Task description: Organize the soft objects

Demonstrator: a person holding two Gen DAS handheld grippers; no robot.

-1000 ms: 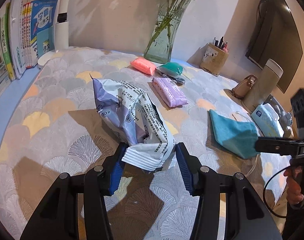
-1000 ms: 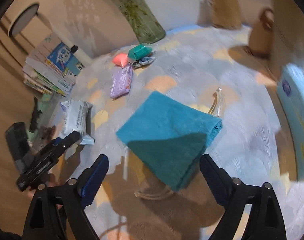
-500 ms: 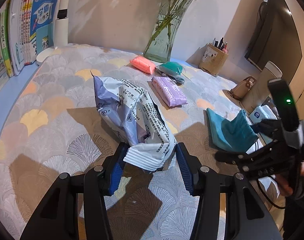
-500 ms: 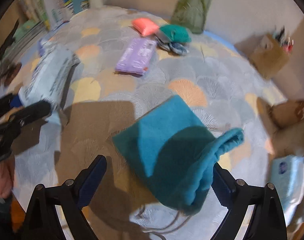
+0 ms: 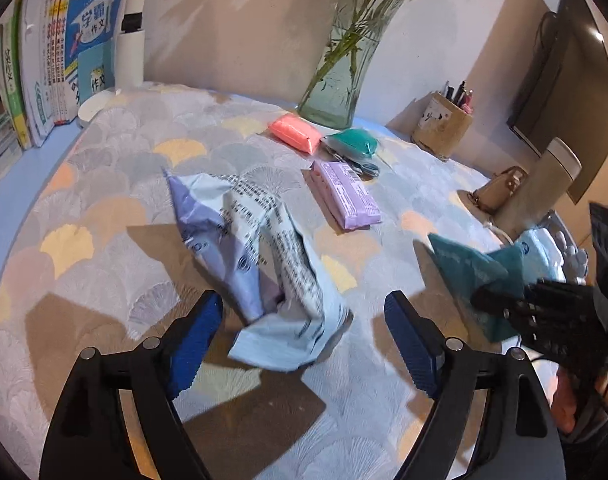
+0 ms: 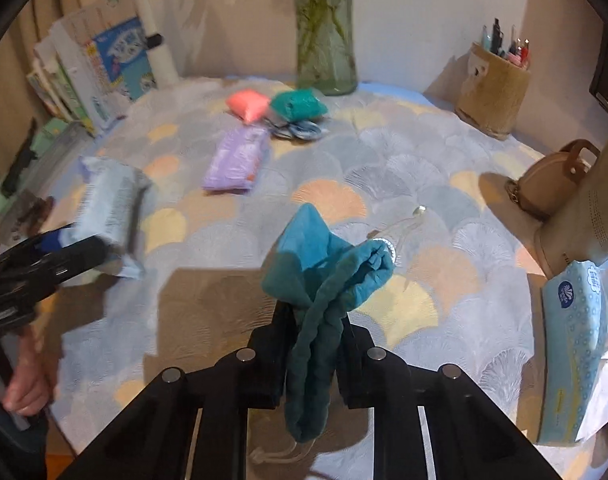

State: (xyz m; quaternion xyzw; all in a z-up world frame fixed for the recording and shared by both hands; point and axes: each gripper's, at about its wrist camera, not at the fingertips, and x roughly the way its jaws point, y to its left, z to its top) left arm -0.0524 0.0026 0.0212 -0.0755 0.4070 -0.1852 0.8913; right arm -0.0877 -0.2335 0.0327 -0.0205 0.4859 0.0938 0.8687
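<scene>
The bench [image 5: 104,208] is covered by a fan-patterned cloth. Just ahead of the left tongs [image 5: 304,320] a pale blue packet [image 5: 260,248] is laid; further ahead, a purple packet [image 5: 345,194], a pink pack [image 5: 294,132], a green pouch [image 5: 353,142] and a glass vase [image 5: 335,92] are seen.

A home, likely a study corner or living room. The table [image 5: 104,184] wears a quilted cloth with fan shapes in soft colours. Schoolbooks [image 5: 64,60] stand in a row at its far left edge. A glass vase [image 5: 335,80] of green stems stands against the plain wall, a pen pot [image 5: 441,126] beside it. A dark screen [image 5: 563,92] hangs at the right, with a small handbag [image 6: 551,180] and a tissue pack [image 6: 575,348] nearby.
</scene>
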